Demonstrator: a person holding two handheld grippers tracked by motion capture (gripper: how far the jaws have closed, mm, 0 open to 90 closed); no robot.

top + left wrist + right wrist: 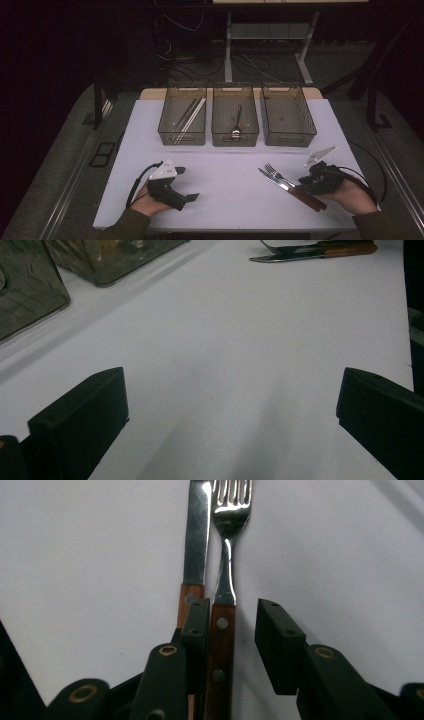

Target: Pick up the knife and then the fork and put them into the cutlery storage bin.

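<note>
my right gripper (pixel 230 630) sits low over the white table (pixel 225 180), its jaws partly apart. between them lies the wooden handle of the fork (pixel 225 580): my left-hand jaw is against the handle's side, while the other jaw stands clear of it with a gap, so nothing is pinched yet. the knife (pixel 195 550) lies just outside that left-hand jaw, touching or nearly touching the fork, both pointing straight ahead of the gripper with tines and blade beyond the jaw tips. my left gripper (pixel 230 415) rests on the table well off to the side, jaws spread wide with bare table between them. three clear bins (pixel 235 120) stand in a row far ahead of both grippers.
</note>
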